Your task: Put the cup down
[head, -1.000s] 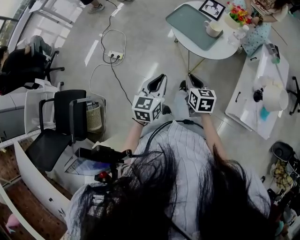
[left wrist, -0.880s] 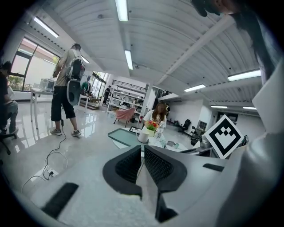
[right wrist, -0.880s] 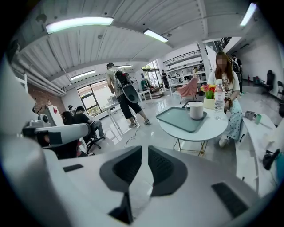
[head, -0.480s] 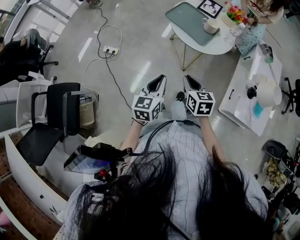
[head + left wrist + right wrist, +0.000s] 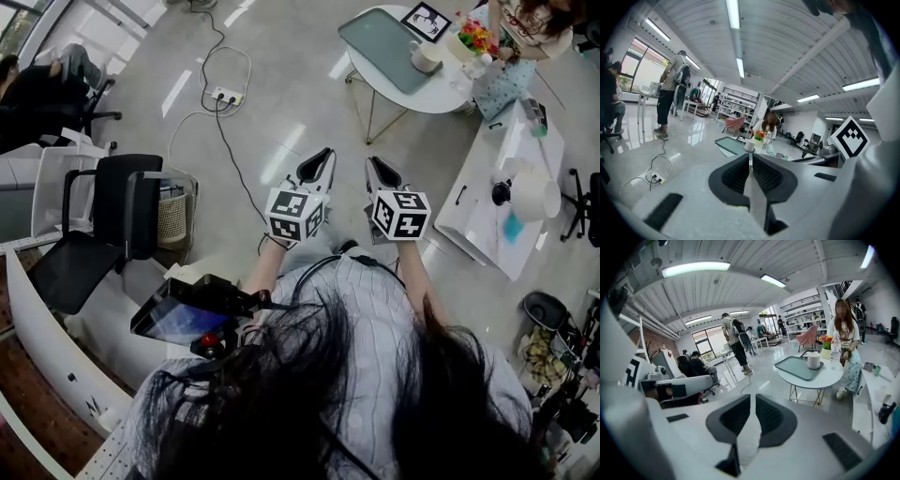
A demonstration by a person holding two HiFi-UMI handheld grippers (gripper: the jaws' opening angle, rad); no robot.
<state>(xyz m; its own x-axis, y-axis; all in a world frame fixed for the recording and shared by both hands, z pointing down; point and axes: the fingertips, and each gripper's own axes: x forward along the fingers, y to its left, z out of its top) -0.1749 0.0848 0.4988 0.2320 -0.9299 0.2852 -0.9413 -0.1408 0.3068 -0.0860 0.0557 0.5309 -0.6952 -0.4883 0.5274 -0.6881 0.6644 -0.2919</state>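
Observation:
A white cup [image 5: 424, 56] stands on a green tray [image 5: 382, 45] on the round white table [image 5: 441, 94] at the far right of the head view, well away from both grippers. My left gripper [image 5: 322, 157] and right gripper [image 5: 376, 166] are held side by side over the floor and point toward that table. Both are shut with nothing between the jaws. In the left gripper view the cup [image 5: 749, 146] shows just above the closed left gripper [image 5: 750, 157]. In the right gripper view the cup [image 5: 813, 360] stands on the tray [image 5: 798, 368], up and right of the closed right gripper [image 5: 753, 400].
A person [image 5: 843, 333] sits behind the round table beside flowers [image 5: 478, 30]. A long white desk [image 5: 506, 206] lies to the right. A black chair [image 5: 98, 225] and a bin [image 5: 173, 217] stand at left. A power strip [image 5: 223, 95] with cables lies on the floor.
The person carrying the grippers has shifted across the floor, so the chair and power strip sit differently in the head view. Both grippers stay side by side with jaws together.

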